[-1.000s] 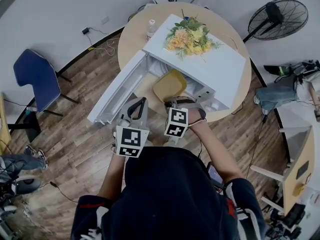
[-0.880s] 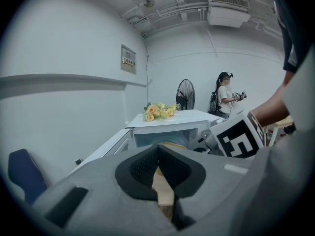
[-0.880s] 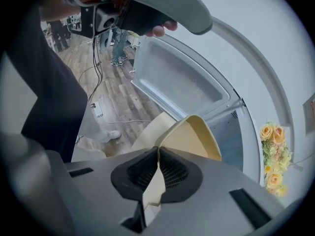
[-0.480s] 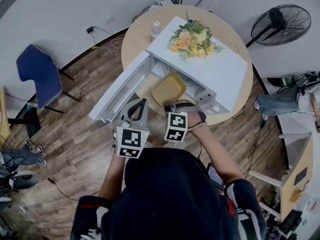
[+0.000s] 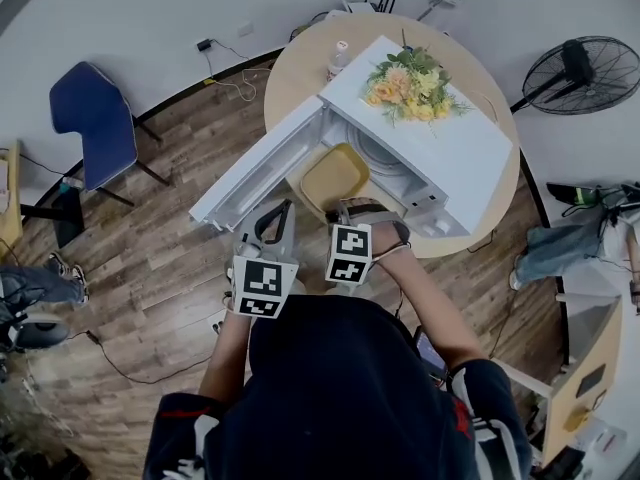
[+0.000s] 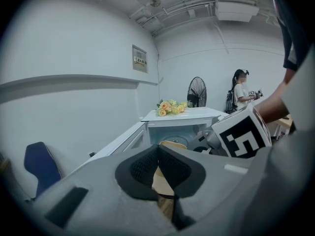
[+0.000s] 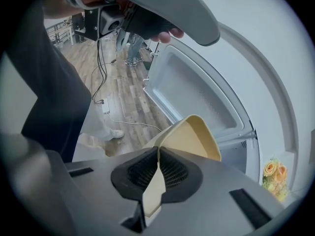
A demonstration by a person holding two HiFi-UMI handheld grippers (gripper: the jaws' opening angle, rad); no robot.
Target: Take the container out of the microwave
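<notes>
The right tongs (image 7: 157,154) pinch the rim of the yellow container (image 5: 335,176), which sits just outside the open microwave (image 5: 445,153), while the left tongs (image 6: 157,149), closed and empty, hover just beside it.

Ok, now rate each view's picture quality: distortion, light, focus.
Head view: heavy fisheye, the round table and walls bow; light even, no glare. Left gripper view: dark circular vignette, foreground soft, microwave sharp. Right gripper view: same vignette, microwave door bent into a curve, container crisp.
</notes>
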